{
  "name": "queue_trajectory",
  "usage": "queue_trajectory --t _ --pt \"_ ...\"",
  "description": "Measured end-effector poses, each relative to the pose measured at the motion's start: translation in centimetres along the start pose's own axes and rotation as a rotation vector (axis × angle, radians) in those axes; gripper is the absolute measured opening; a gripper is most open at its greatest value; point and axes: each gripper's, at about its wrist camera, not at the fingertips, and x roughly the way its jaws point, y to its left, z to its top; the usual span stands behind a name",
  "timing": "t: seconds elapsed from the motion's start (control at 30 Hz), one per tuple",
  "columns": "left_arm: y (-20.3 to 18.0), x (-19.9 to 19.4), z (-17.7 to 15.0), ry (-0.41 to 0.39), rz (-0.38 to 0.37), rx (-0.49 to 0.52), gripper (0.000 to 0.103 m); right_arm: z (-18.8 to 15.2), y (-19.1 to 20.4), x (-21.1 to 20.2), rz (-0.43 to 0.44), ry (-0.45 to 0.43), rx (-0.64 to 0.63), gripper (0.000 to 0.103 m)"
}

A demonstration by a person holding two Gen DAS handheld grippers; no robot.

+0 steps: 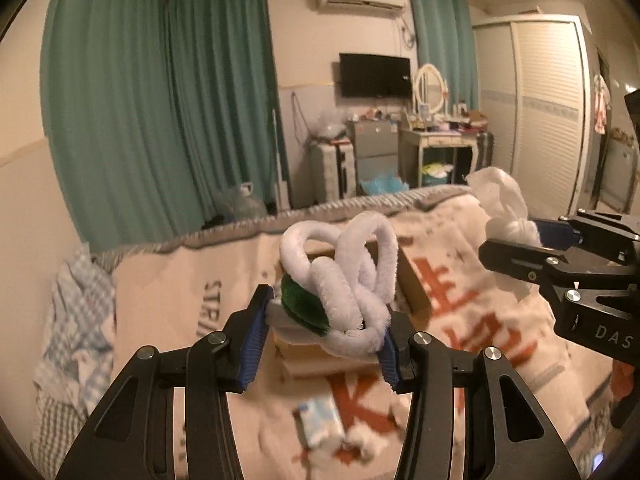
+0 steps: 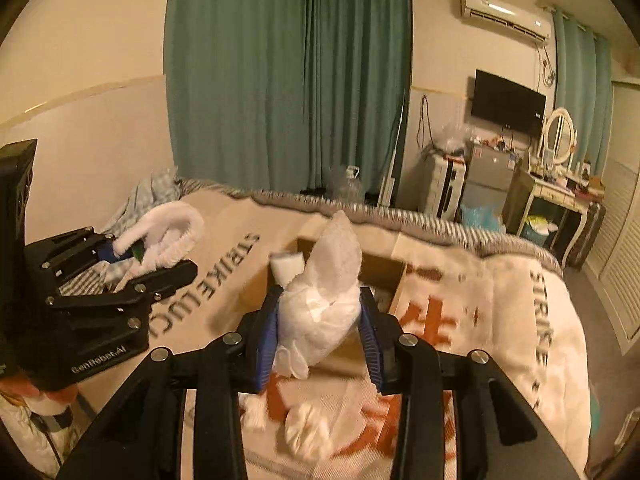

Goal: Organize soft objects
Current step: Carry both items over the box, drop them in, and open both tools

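Left wrist view. My left tongs are clenched on a looped white chenille flower – fuzzy pipe-cleaner texture, with a dark green leaf at its base. It hangs above an open cardboard box lying on the bed blanket; what the box contains I cannot tell here. The blanket is cream fleece with large orange characters and grey lettering, only partly readable. A small pale blue packet, blurred, lies on the blanket near the lens. My right tongs enter from the right, marked "DAS", clamped on a crumpled white plush bundle.

Right wrist view. My right tongs grip the white plush bundle – soft, wrinkled, peaked at the top – over the cardboard box, where a small white block shows beside the bundle. The blanket reads "STRIKE LUC…" in grey. White fluffy scraps lie on it near the lens. My left tongs, labelled "GenRobot.AI", hold the chenille flower well left of the box.
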Motion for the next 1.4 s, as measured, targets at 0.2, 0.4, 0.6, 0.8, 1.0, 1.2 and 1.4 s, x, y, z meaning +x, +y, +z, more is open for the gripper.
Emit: queue_trajectory --t 0.2,0.4,0.6,0.8,1.0,1.2,1.4 --pt "0.6 7.2 1.5 0.044 0.007 -0.011 0.047 2.9 -2.6 6.0 0.016 0.023 0.020 0.036" --pt "0.5 15.8 -0.1 0.133 0.031 0.025 0.047 2.7 -5.5 14.6 0.039 0.109 0.062 0.037" --pt "0.5 21.7 -1.9 0.225 0.016 0.019 0.047 0.7 -7.7 21.7 0.060 0.205 0.106 0.036" --pt "-0.3 23.8 -2.7 0.258 -0.006 0.040 0.047 -0.7 -9.2 26.1 0.068 0.245 0.148 0.038" --pt "-1.1 24.1 -2.7 0.257 0.019 0.071 0.051 -1.1 -9.6 26.6 0.050 0.241 0.164 0.062" --pt "-1.1 22.3 -1.3 0.223 0.052 0.066 0.075 0.3 -9.9 23.6 0.019 0.189 0.182 0.062" --pt "-0.3 15.4 2.1 0.121 0.063 0.028 0.075 3.2 -9.2 16.3 -0.003 0.139 0.169 0.062"
